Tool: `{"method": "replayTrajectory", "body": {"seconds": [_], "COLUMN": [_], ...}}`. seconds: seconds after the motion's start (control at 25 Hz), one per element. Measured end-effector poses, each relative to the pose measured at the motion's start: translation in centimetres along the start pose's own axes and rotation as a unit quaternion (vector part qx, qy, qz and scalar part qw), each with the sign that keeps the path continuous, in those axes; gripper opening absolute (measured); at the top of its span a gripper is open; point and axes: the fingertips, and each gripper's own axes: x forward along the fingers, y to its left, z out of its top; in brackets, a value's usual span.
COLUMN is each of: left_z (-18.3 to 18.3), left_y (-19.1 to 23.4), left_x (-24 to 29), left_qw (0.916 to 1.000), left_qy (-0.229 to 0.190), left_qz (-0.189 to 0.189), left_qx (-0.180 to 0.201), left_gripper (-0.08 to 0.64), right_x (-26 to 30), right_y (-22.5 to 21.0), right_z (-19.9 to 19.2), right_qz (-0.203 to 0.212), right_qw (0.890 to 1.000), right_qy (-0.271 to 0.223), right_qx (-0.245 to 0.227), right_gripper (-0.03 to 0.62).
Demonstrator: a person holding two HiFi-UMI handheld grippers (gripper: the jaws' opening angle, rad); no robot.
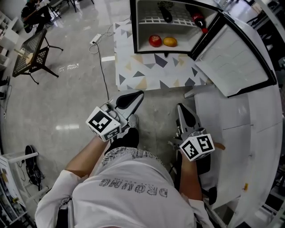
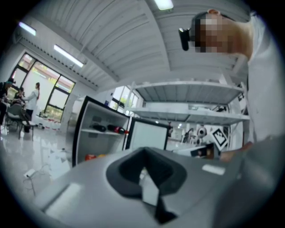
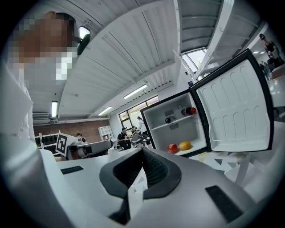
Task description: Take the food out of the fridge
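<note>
- The fridge [image 1: 133, 26] stands open at the top of the head view, on a patterned mat [image 1: 147, 73]. Its door [image 1: 236, 58] is swung out toward the upper right.
- The food is all inside. An apple [image 1: 155, 41] and an orange fruit [image 1: 169, 42] lie just beside each other on the fridge floor. Two bottles [image 1: 165, 13] lie on the wire shelf [image 1: 156, 20] above them.
- The left gripper [image 1: 139, 94] is at lower centre, well apart from the fridge. Its jaws are clenched tip to tip with nothing between them.
- The right gripper [image 1: 179, 108] is to its right, just beside the white counter [image 1: 240, 129]. Its jaws are likewise pressed together and empty.
- Risk: if either gripper reaches the fruit with its jaws clenched, it would only push the fruit. Both pieces are round, so a nudge could roll one deeper in or out over the sill.
- Risk: the apple and the orange fruit sit so close that jaws spread around one may knock the other.
- Risk: the right gripper's way in runs between the counter edge and the open door, so a wide swing could strike either.
- Risk: a cable [image 1: 101, 67] trails over the floor left of the mat and could catch a foot.
- Risk: the bottles lie on their sides, so a bump to the shelf could send them rolling.
</note>
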Motion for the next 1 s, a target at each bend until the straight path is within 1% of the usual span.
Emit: {"method": "replayTrajectory", "body": {"seconds": [0.32,0.6,0.8,1.0], "left_z": [1.2,1.4,1.7,2.0], "left_y": [7.0,12.4,15.0,16.6], "left_x": [2.5,4.4,5.5,6.1], "left_qw": [0.9999,0.9995,0.9992,0.9992], "left_qy": [0.009,0.021,0.022,0.019], "left_qz": [-0.012,-0.024,-0.033,-0.035], "left_qx": [-0.004,-0.003,-0.002,-0.003], "left_gripper": [0.008,0.008,0.008,0.008], "right_x": [7.1,12.4,15.0,16.7], "right_y": [-1.9,-3.7,-4.7,-5.6], "right_z": [1.7,2.8,3.3,3.5], "right_qz": [-0.020,-0.040,-0.051,-0.056], "right_qw": [1.000,0.999,0.999,0.998], "right_qy": [0.008,0.008,0.009,0.011], "right_qx": [0.001,0.001,-0.003,-0.006], "right_gripper": [0.000,0.000,0.000,0.000]}}
